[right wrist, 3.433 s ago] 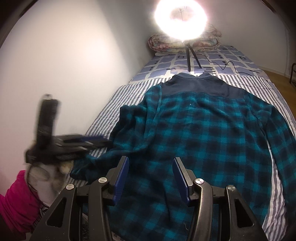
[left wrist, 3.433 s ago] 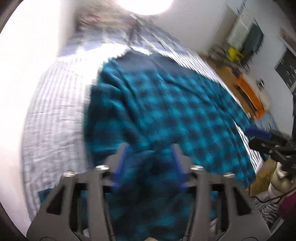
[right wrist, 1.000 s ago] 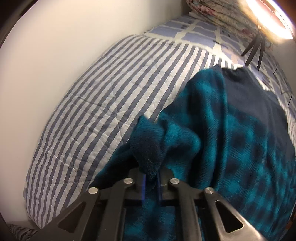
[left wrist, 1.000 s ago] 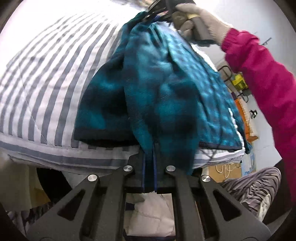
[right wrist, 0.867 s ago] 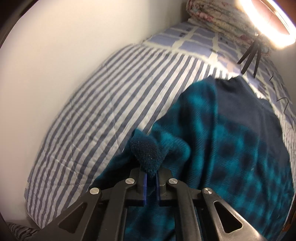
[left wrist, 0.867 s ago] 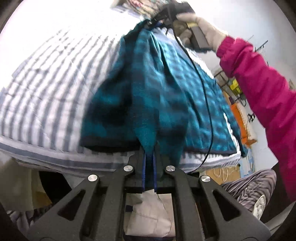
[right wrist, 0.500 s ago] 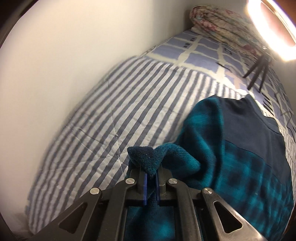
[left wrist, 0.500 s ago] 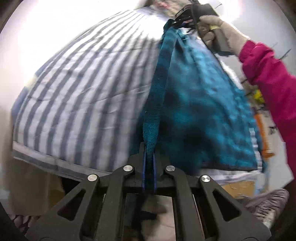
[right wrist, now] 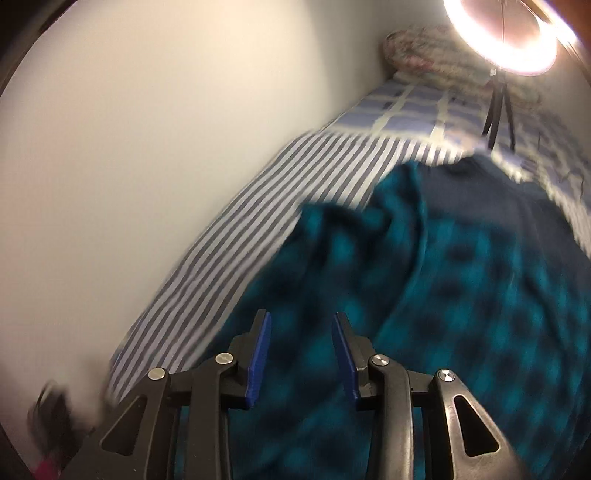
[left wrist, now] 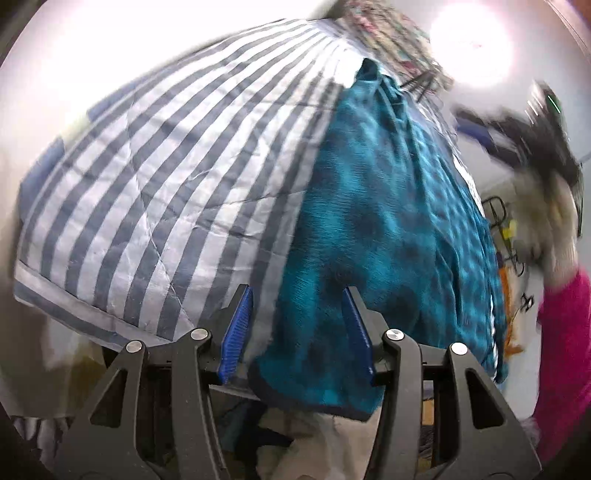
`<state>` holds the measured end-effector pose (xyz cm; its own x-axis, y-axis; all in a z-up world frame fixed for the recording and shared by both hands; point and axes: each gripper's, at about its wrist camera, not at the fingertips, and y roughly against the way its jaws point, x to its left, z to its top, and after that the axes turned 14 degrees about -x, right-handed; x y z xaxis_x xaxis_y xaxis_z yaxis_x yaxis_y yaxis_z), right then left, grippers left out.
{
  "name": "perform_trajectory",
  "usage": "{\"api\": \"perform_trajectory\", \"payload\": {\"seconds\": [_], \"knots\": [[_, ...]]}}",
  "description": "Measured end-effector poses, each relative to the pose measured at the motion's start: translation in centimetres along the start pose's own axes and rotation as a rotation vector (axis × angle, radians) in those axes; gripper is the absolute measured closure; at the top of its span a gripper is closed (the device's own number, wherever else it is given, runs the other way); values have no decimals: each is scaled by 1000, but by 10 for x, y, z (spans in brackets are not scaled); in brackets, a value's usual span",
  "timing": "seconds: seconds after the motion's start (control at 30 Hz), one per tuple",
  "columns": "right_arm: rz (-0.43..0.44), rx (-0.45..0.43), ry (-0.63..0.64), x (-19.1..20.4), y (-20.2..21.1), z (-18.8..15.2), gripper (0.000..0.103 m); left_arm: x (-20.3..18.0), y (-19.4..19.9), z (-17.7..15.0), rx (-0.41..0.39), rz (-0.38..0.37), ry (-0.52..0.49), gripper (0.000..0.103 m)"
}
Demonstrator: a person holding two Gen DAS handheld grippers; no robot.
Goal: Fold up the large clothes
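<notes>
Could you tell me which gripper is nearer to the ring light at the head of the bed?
Right. The right gripper hovers over the shirt, facing the ring light; the left gripper sits at the bed's foot edge.

Black gripper frames with silver screws, the left gripper (left wrist: 297, 330) and right gripper (right wrist: 301, 354) wearing blue ribbed pads, plus a magenta sleeve (left wrist: 563, 354).

The shirt (right wrist: 443, 277) lies on the bed's quilt (right wrist: 280, 206), wall (right wrist: 147, 129) at left, ring light (right wrist: 502, 33) standing behind.
</notes>
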<state>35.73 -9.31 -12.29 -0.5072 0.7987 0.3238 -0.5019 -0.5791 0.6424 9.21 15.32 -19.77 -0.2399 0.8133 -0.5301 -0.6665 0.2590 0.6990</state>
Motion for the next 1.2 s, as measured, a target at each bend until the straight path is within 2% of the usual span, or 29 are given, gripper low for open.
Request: {"api": "perform_trajectory", "payload": {"seconds": [0.1, 0.17, 0.23, 0.3, 0.33, 0.43, 0.47, 0.53, 0.6, 0.7, 0.73, 0.77, 0.83, 0.93, 1.03, 1.07, 1.1, 1.2], "knots": [[72, 60, -2, 19, -1, -43, 67, 6, -8, 3, 21, -24, 43, 53], [96, 99, 44, 31, -8, -67, 67, 5, -12, 3, 34, -42, 55, 53], [56, 137, 111, 38, -18, -88, 70, 4, -17, 3, 59, -66, 67, 53], [-66, 177, 145, 31, -28, -104, 74, 4, -16, 4, 69, -84, 82, 68], [-102, 177, 115, 23, -27, -109, 73, 3, -15, 4, 66, -82, 79, 68], [-37, 149, -66, 1, -6, -115, 67, 6, -9, 7, 34, -65, 73, 68], [2, 138, -126, -4, 3, -117, 58, 8, -9, 7, 36, -64, 83, 66], [77, 138, -191, -4, 10, -121, 48, 12, -13, 6, 48, -75, 105, 62], [125, 165, -183, 8, 9, -125, 48, 12, -19, 5, 63, -79, 106, 62], [110, 201, -130, 26, -3, -137, 49, 6, -20, 4, 62, -74, 78, 62], [116, 207, -142, 28, -9, -142, 54, 5, -20, 4, 62, -76, 74, 62], [126, 209, -165, 28, -14, -145, 73, 4, -19, 3, 64, -74, 67, 62], [130, 219, -215, 24, -21, -147, 100, 0, -20, 1, 72, -65, 42, 62], [161, 183, -263, 20, -5, -139, 103, -2, -13, -4, 72, -79, 43, 62], [177, 135, -260, 16, 21, -127, 103, -1, 0, -5, 37, -84, 39, 62], [152, 133, -239, 15, 23, -126, 103, -1, 0, -5, 32, -81, 41, 56], [120, 145, -206, 16, 21, -127, 103, -1, -3, -3, 33, -80, 47, 47], [81, 224, -106, 17, 17, -137, 93, 1, -12, -1, 50, -65, 72, 46]]}}
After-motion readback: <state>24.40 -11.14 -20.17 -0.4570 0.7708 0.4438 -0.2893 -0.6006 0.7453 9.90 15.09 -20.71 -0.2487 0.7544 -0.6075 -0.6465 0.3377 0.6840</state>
